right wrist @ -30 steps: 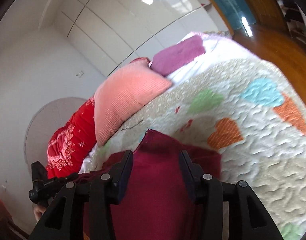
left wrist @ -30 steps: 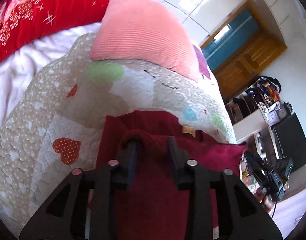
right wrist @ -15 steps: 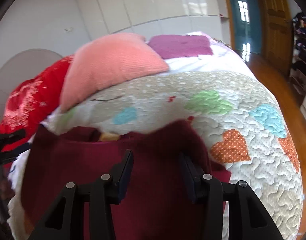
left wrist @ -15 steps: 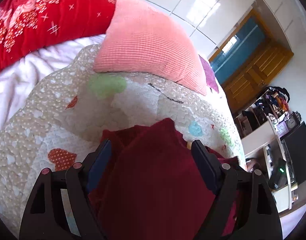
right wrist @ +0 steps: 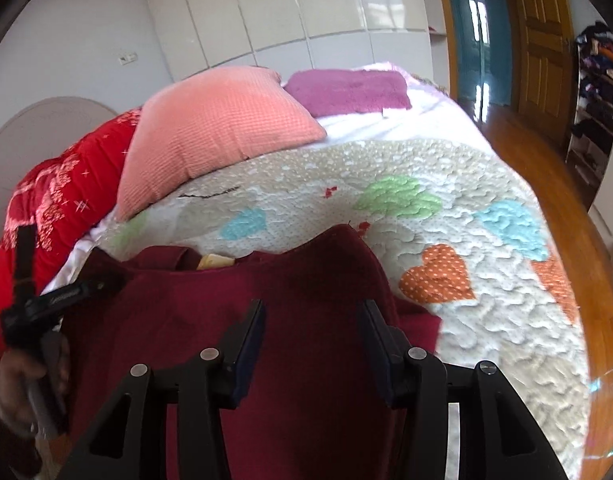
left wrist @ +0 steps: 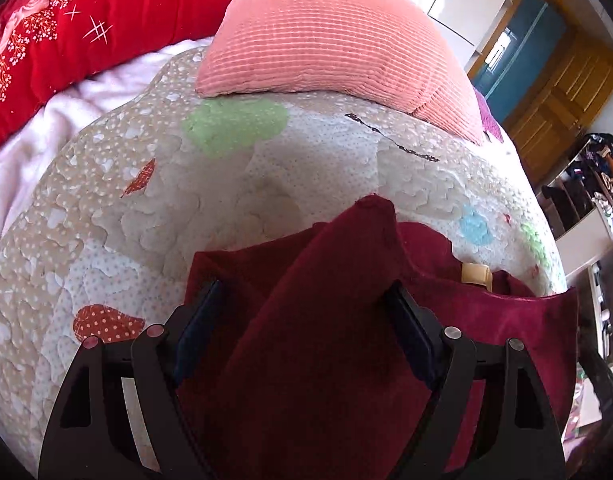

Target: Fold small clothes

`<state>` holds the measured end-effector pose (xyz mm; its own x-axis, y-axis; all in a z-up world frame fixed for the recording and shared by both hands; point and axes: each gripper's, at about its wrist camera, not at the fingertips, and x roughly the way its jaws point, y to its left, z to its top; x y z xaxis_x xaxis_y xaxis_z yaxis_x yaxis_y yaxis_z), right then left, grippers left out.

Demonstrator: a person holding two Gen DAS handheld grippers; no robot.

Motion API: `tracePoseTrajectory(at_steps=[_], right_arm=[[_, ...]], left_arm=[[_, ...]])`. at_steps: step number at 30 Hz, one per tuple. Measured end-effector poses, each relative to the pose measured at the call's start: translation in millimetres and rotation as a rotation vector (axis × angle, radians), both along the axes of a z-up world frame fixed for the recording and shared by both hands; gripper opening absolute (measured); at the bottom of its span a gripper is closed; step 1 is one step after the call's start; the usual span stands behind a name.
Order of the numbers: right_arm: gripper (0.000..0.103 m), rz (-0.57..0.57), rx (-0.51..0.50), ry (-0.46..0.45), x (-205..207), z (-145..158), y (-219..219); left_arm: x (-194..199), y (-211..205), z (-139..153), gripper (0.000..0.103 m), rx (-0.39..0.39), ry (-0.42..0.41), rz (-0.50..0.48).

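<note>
Now your left tongs (left wrist: 302, 320) stand spread wide, having just been opening, and a fold of the dark red garment (left wrist: 486, 320) lies loose between the pads without being pinched. Your right tongs (right wrist: 312, 344) are parted partway with the same garment (right wrist: 210, 300) bunched between them; whether they grip it, you cannot tell from here. The garment lies on the heart-patterned quilt (left wrist: 126, 216) at the near edge of the bed, its tan label (left wrist: 475, 274) showing at the collar. A pink pillow (left wrist: 330, 36) rests further up.
</note>
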<state>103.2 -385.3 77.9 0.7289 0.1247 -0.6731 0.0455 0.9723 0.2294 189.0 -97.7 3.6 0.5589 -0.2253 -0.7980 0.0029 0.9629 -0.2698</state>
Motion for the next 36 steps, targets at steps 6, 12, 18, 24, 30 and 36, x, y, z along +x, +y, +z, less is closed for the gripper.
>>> tracePoseTrajectory(at_steps=[6, 12, 18, 24, 30, 36], right_arm=[[0.050, -0.064, -0.062, 0.035, -13, -16, -6], [0.050, -0.137, -0.006, 0.085, -12, -31, -21], [0.050, -0.103, -0.017, 0.025, -39, -8, -7], [0.050, -0.024, -0.062, 0.024, -57, -10, 21], [0.050, -0.050, -0.029, 0.042, -63, -22, 20], [0.050, -0.054, -0.043, 0.057, -68, -24, 24]], left_arm=[[-6, -6, 4, 0.082, 0.040, -0.012, 0.000], [-33, -3, 21, 0.082, 0.082, -0.044, -0.012], [-60, 3, 30, 0.082, 0.104, -0.073, -0.014], [-83, 6, 30, 0.082, 0.112, -0.069, -0.022], [-101, 5, 35, 0.082, 0.148, -0.087, -0.036], [-117, 6, 40, 0.082, 0.146, -0.095, -0.047]])
